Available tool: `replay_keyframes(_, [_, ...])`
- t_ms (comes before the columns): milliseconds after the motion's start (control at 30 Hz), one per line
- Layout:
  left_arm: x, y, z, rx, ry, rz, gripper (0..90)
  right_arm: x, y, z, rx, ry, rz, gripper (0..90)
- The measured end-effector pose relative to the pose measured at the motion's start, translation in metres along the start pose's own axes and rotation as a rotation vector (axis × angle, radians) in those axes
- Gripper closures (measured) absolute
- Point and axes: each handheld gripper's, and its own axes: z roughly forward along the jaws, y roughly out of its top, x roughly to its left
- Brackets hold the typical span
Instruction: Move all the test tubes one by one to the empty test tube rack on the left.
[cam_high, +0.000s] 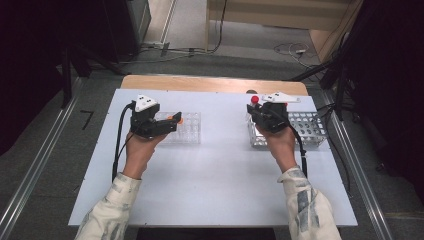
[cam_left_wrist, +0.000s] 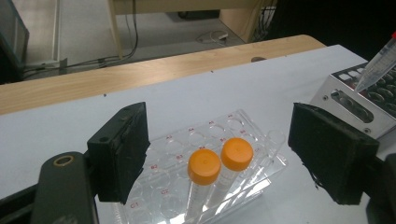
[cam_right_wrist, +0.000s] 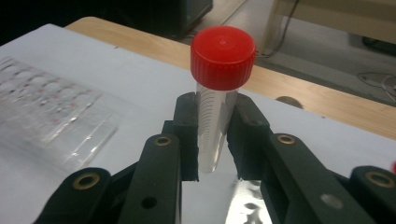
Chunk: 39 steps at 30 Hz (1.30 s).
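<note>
Even overhead light, dark surroundings

The white table is brightly lit while the room's edges fall to black; the metal rack beneath the right gripper glares, and all three views are slightly soft.

Red cap, orange caps, white worktop

My black fingers pinch a clear tube with a red cap; two orange caps top tubes in the clear rack with red lettering, beside a silvery metal rack on the white worktop.
</note>
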Motion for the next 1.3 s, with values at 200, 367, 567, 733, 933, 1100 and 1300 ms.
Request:
replay_keyframes(200, [-0.013, 0.001, -0.002, -0.008, -0.042, 0.018, 20.7, 0.03, -0.007, 0.002, 0.022, 0.085, -0.049, 71.7])
replay_keyframes(367, [-0.022, 0.002, -0.003, -0.011, -0.071, 0.033, 20.9, 0.055, -0.014, 0.005, 0.042, 0.192, -0.066, 71.7])
replay_keyframes(567, [-0.033, 0.0, 0.0, 0.0, -0.108, 0.048, 21.0, 0.082, -0.022, 0.014, 0.08, 0.261, -0.105, 71.7])
replay_keyframes(733, [-0.046, -0.002, 0.001, 0.018, -0.18, 0.069, 24.4, 0.099, -0.025, 0.022, 0.096, 0.303, -0.116, 71.7])
replay_keyframes(933, [-0.056, -0.006, 0.004, 0.046, -0.256, 0.116, 43.0, 0.117, -0.025, 0.025, 0.102, 0.342, -0.131, 71.7])
replay_keyframes(1100, [-0.058, -0.008, 0.006, 0.069, -0.286, 0.143, 62.2, 0.119, -0.024, 0.025, 0.104, 0.351, -0.133, 71.7])
replay_keyframes(1300, [-0.059, -0.009, 0.006, 0.079, -0.286, 0.16, 69.8, 0.121, -0.025, 0.027, 0.104, 0.354, -0.14, 71.7])
